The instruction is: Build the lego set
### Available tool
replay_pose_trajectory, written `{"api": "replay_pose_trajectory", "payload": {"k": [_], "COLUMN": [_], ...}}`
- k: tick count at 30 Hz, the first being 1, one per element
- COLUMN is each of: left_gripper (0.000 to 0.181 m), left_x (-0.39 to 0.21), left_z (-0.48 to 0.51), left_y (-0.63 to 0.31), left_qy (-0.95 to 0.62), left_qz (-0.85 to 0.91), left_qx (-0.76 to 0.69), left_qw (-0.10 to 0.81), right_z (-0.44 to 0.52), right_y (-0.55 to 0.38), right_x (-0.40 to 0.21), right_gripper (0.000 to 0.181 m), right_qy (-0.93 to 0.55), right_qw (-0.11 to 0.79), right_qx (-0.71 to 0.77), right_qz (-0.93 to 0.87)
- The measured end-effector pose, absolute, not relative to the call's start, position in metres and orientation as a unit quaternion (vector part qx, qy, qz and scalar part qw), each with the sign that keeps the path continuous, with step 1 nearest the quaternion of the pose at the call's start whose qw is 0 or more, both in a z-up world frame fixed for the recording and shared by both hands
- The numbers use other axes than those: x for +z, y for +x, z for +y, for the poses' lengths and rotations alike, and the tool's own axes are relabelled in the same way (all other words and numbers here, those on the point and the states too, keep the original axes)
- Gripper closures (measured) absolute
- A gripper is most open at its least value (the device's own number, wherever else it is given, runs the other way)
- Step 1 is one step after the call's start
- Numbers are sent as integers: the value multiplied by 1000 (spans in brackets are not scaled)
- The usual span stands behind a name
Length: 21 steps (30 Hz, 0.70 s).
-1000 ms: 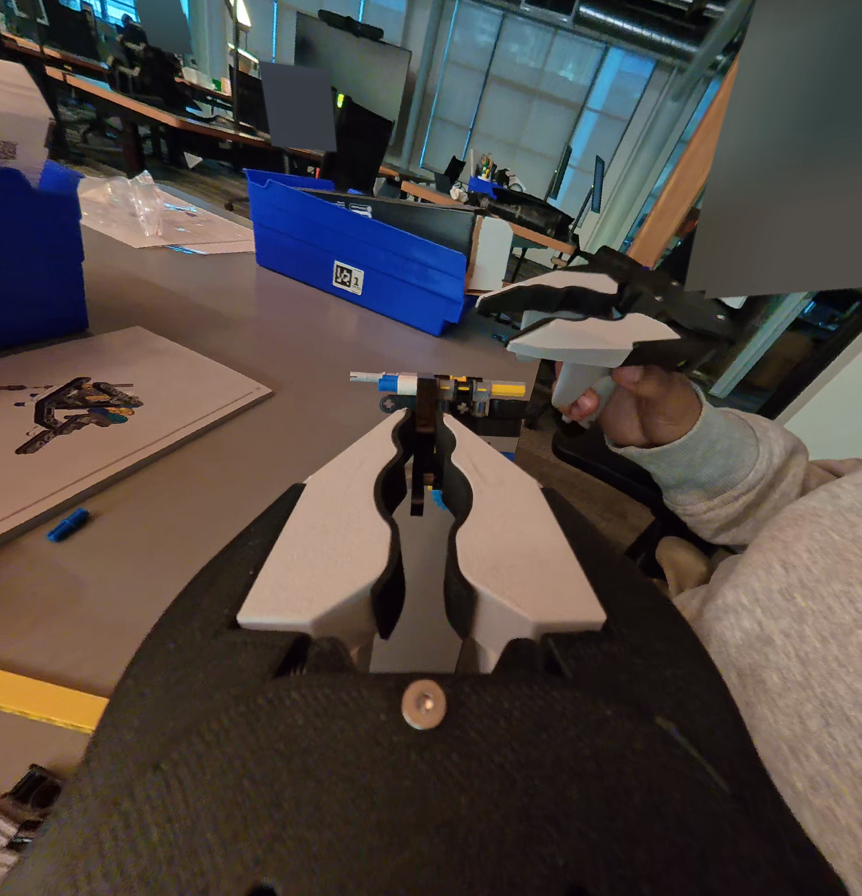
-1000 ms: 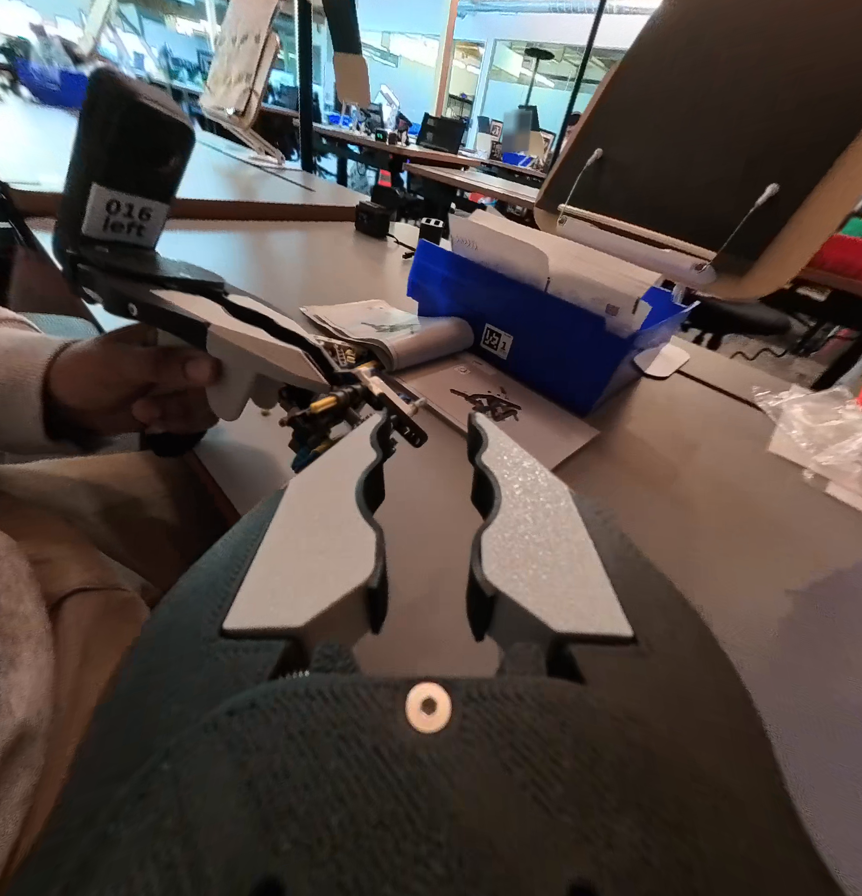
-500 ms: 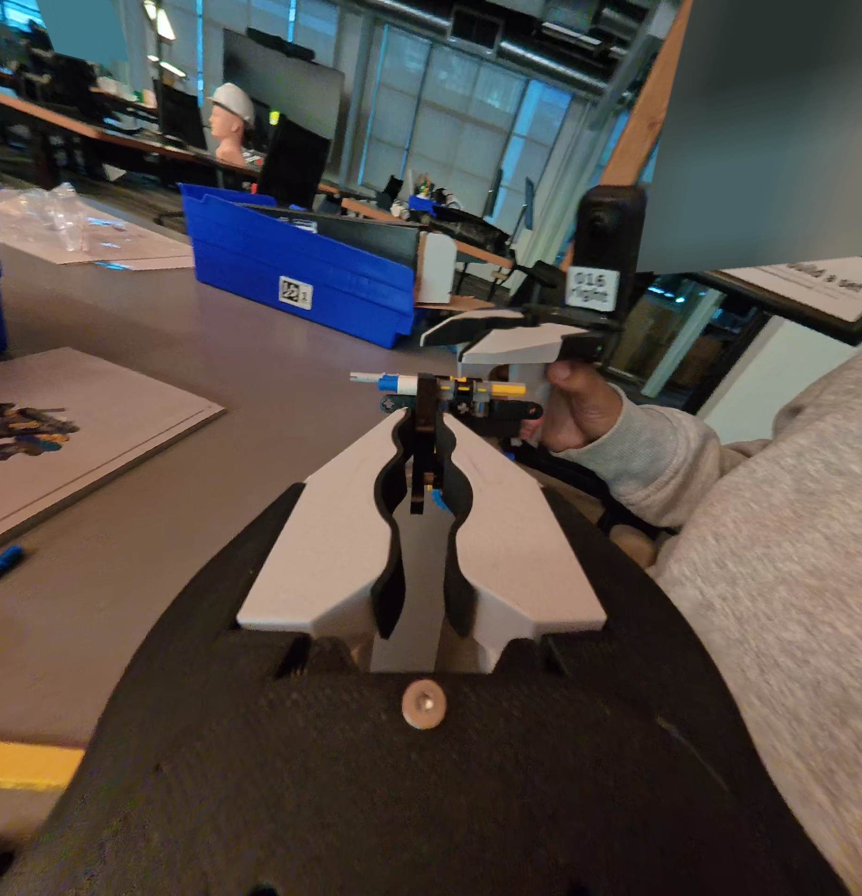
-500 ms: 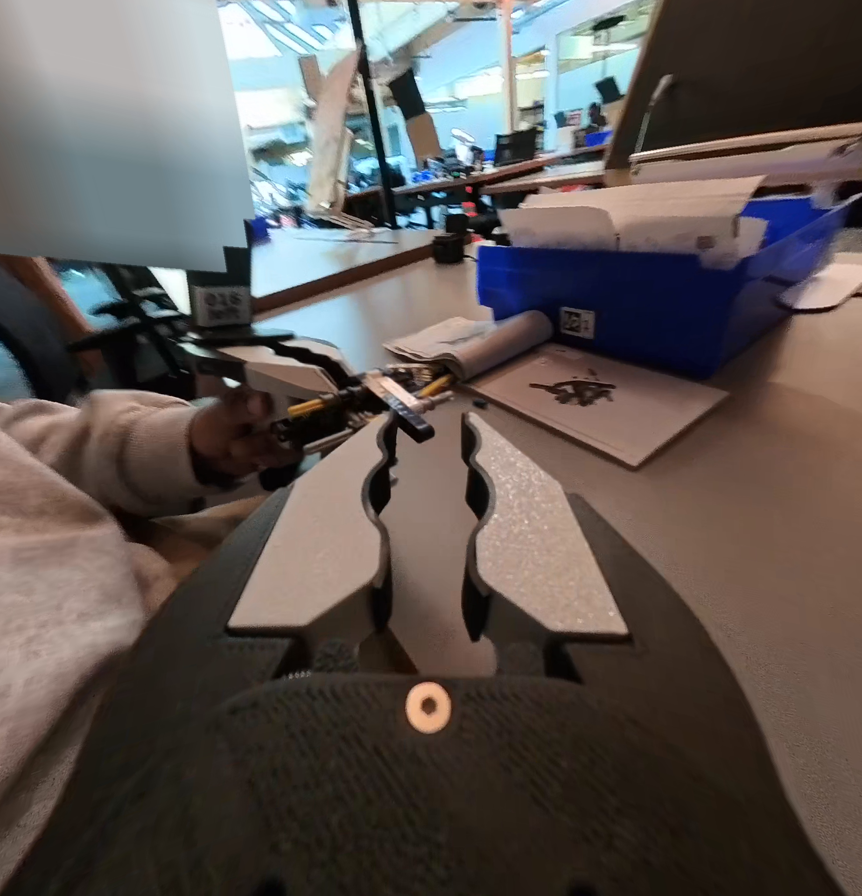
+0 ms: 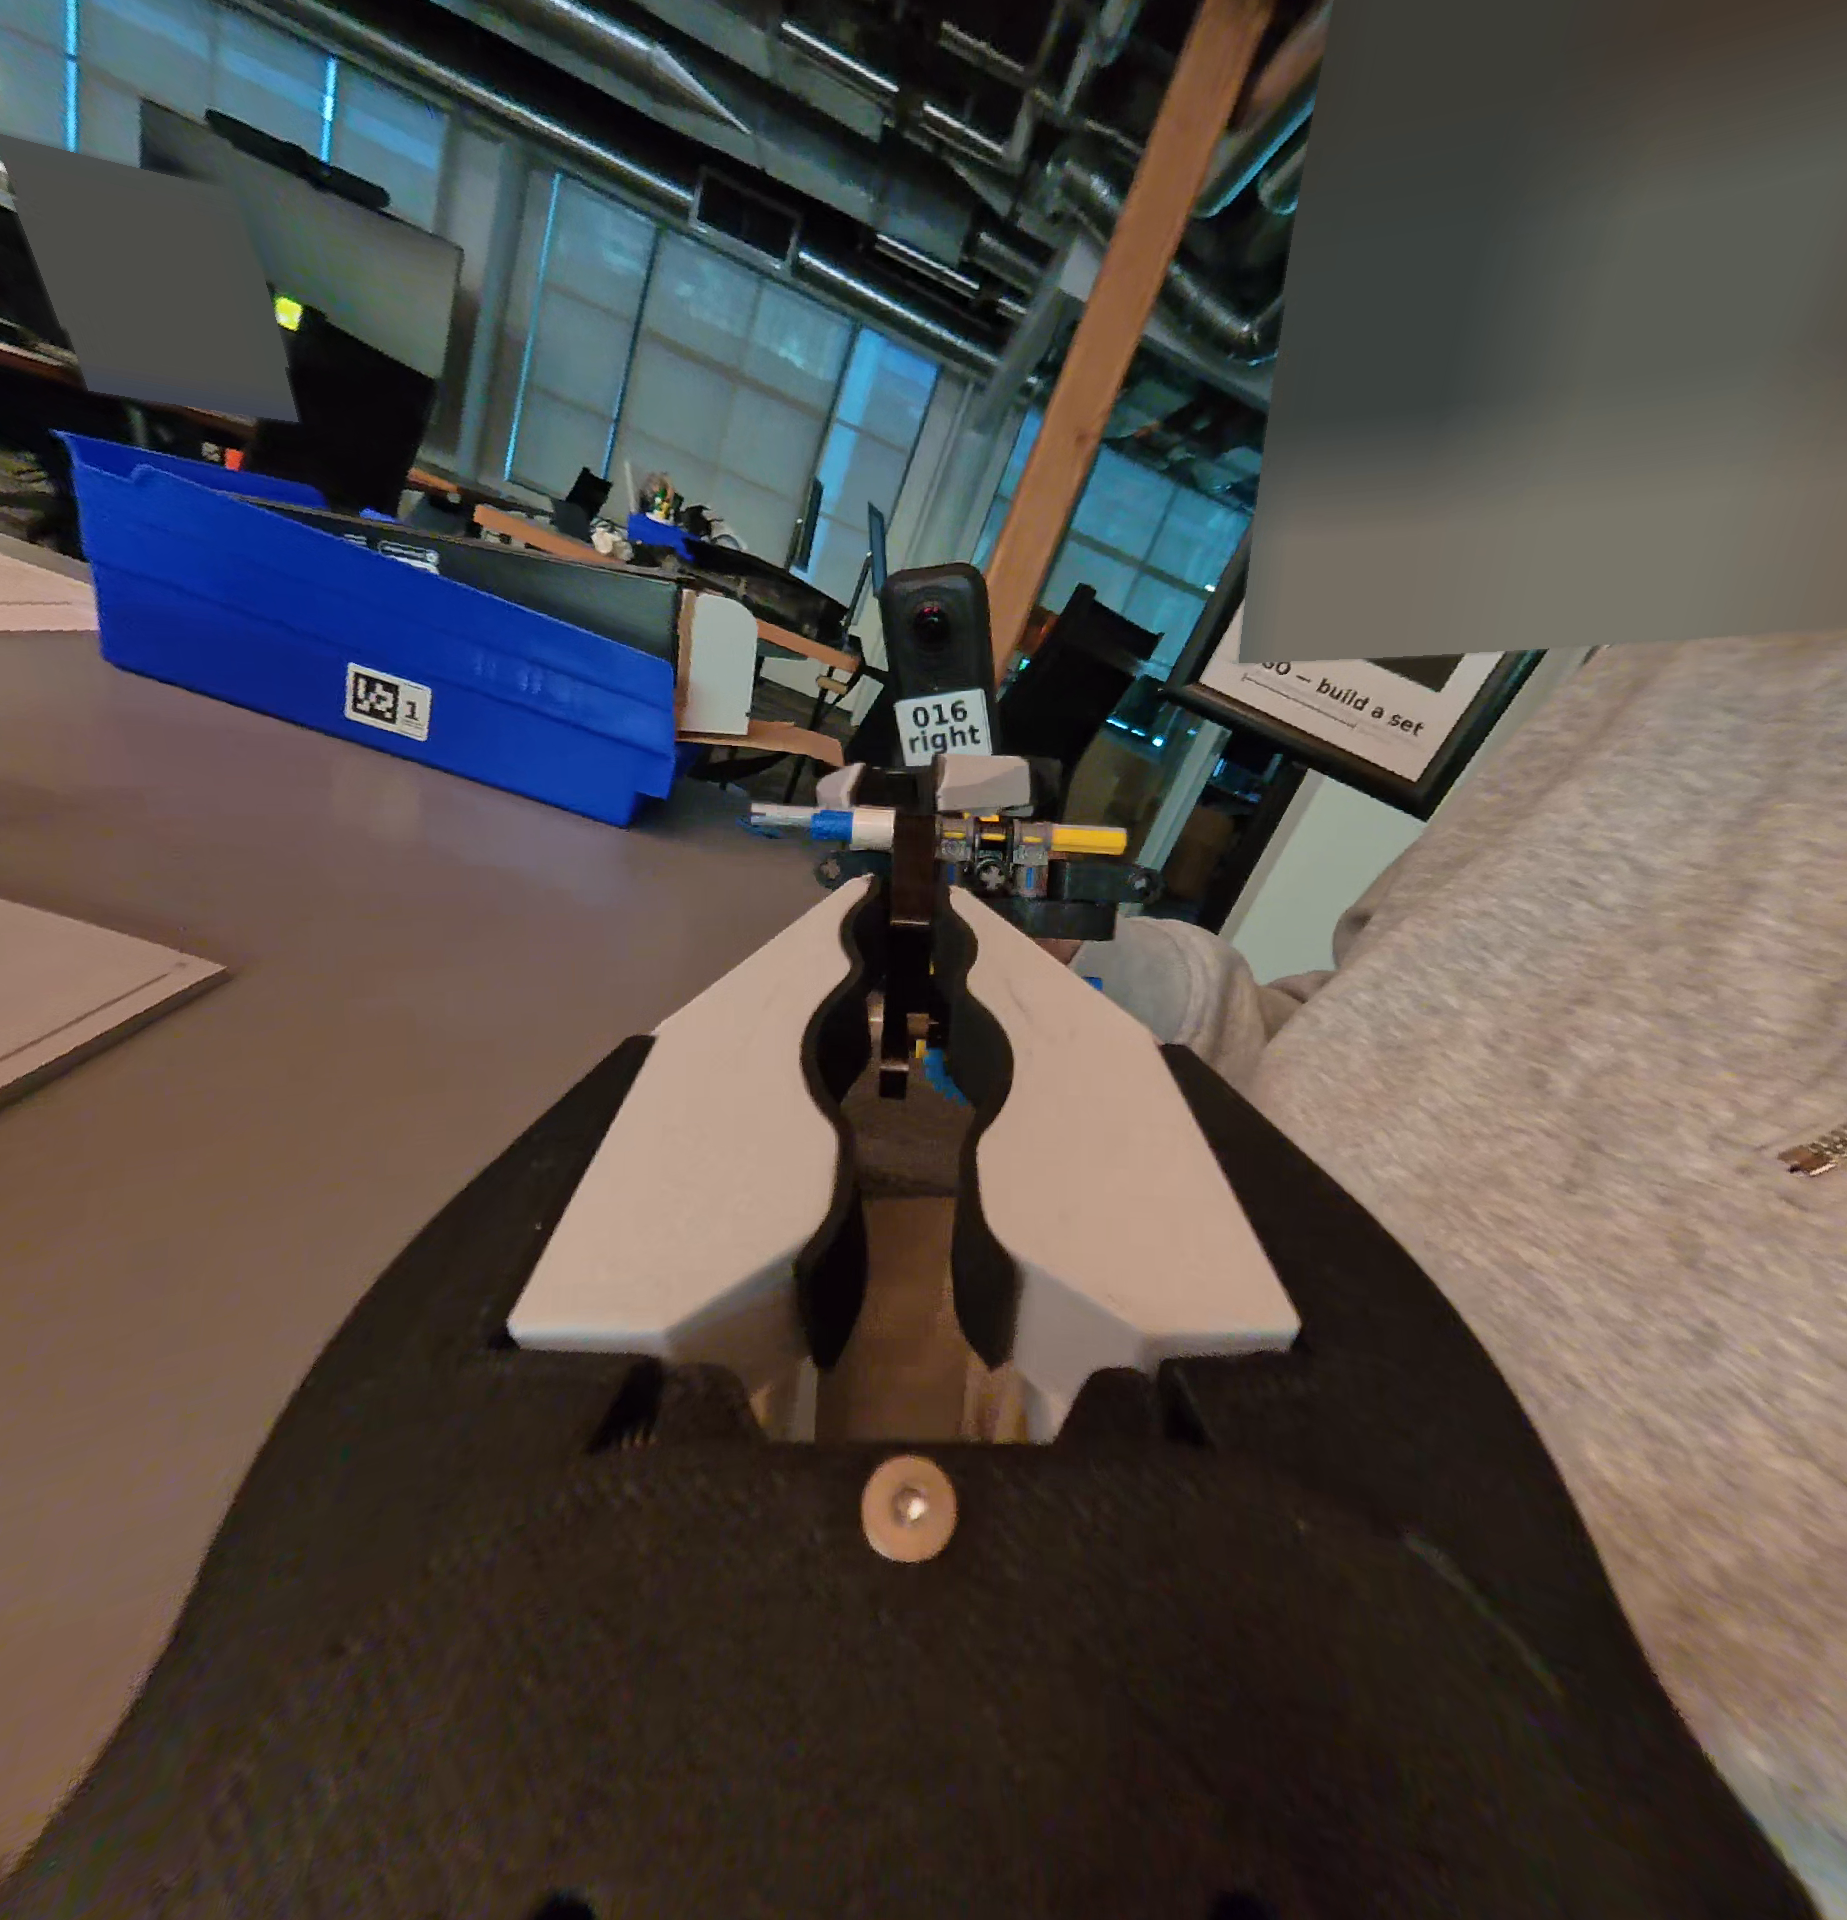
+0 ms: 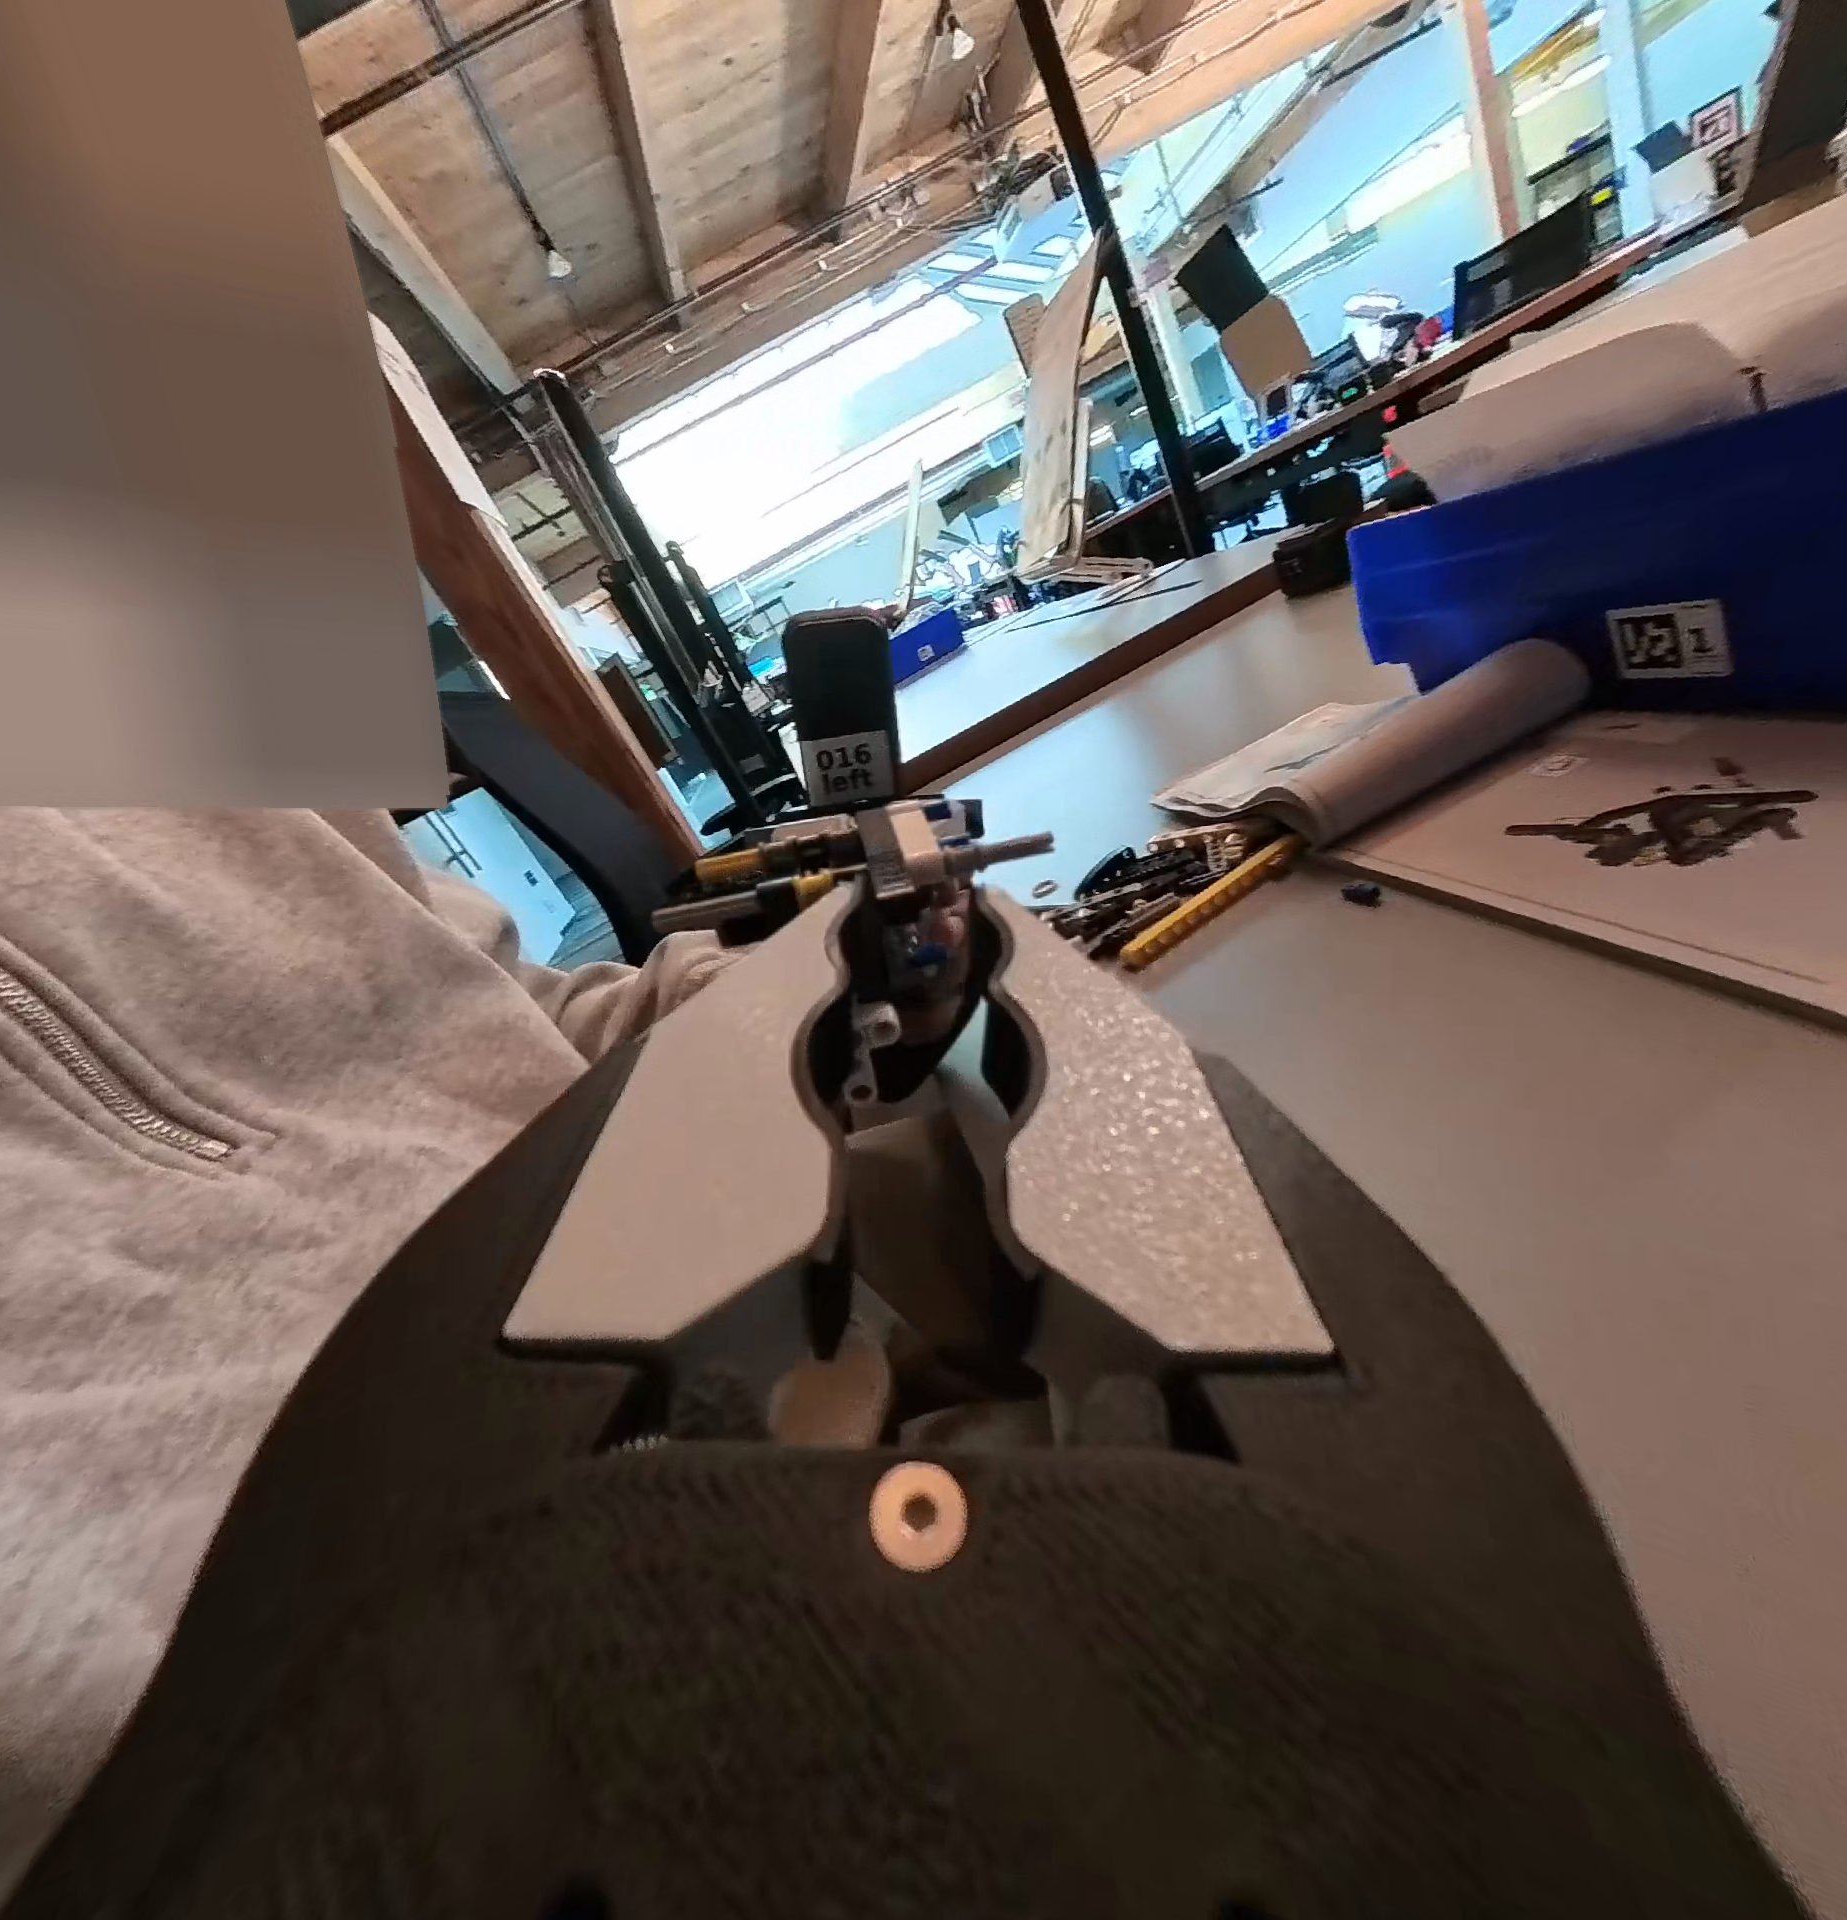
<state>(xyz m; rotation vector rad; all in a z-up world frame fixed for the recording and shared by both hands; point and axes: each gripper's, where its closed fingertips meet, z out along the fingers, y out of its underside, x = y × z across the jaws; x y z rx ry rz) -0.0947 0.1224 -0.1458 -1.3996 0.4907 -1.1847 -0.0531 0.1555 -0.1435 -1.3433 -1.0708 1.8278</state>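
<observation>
My left gripper [image 5: 908,894] is shut on a black beam of the small lego assembly [image 5: 986,842], a cross of black, grey, blue and yellow axles and pins held in the air at the table's near edge. The right gripper [image 5: 919,781] faces it head-on, just behind the assembly. In the right wrist view my right gripper [image 6: 919,899] is open, with its fingertips on either side of the assembly's grey end [image 6: 898,857]. The left gripper's camera housing [image 6: 841,686] stands straight behind it.
A blue bin [image 5: 379,644] stands on the grey table [image 5: 379,987]; it also shows in the right wrist view [image 6: 1625,582]. A rolled booklet [image 6: 1418,748], an instruction sheet [image 6: 1625,862] and loose lego parts [image 6: 1158,894] lie to the right. A grey sweatshirt [image 5: 1521,1039] is close by.
The two grippers have swung round to face each other head-on. The right gripper has come up to the assembly, and its fingertips now flank the grey end. The left gripper's grip is unchanged.
</observation>
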Motion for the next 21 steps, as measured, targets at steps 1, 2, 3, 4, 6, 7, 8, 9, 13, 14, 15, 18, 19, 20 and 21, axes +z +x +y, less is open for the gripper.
{"api": "replay_pose_trajectory", "payload": {"k": [1,2,3,4,6,7,8,9,13,14,15,18,19,20,21], "left_gripper": [177,177,177,177,177,177,177,177,177,177,176,167,158,151,146], "left_x": [-146,-146,-146,-146,-147,-148,-149,-149,-149,-149,-150,-149,-146,-143,-140], "left_z": [122,121,121,120,118,118,118,118,118,118,119,124,125,126,127], "left_y": [-94,-93,-93,-92,-89,-88,-87,-87,-86,-86,-86,-89,-92,-95,-99], "left_qy": [-599,-598,-598,-598,-598,-600,-601,-601,-600,-602,-604,-607,-604,-600,-597], "left_qz": [212,213,215,216,221,223,224,224,221,219,215,196,188,180,170], "left_qx": [-509,-510,-511,-513,-518,-519,-520,-521,-530,-531,-531,-525,-527,-529,-529], "left_qw": [581,580,578,577,570,567,565,564,557,555,554,563,568,572,579], "right_z": [153,151,149,147,142,140,139,139,137,138,138,145,147,150,152], "right_y": [-53,-54,-55,-56,-56,-57,-57,-57,-55,-55,-55,-54,-53,-52,-51], "right_x": [-143,-144,-145,-146,-146,-147,-147,-148,-147,-146,-145,-144,-144,-144,-143], "right_gripper": [165,164,165,166,171,174,174,174,175,175,175,175,175,175,175], "right_qy": [-506,-505,-504,-503,-499,-498,-498,-498,-494,-494,-495,-504,-506,-507,-509], "right_qw": [308,304,302,298,295,294,295,298,310,316,320,335,339,340,341], "right_qx": [694,694,693,692,690,688,684,681,668,664,660,652,651,651,653], "right_qz": [-409,-413,-418,-423,-434,-439,-443,-448,-462,-464,-465,-457,-454,-450,-445]}}
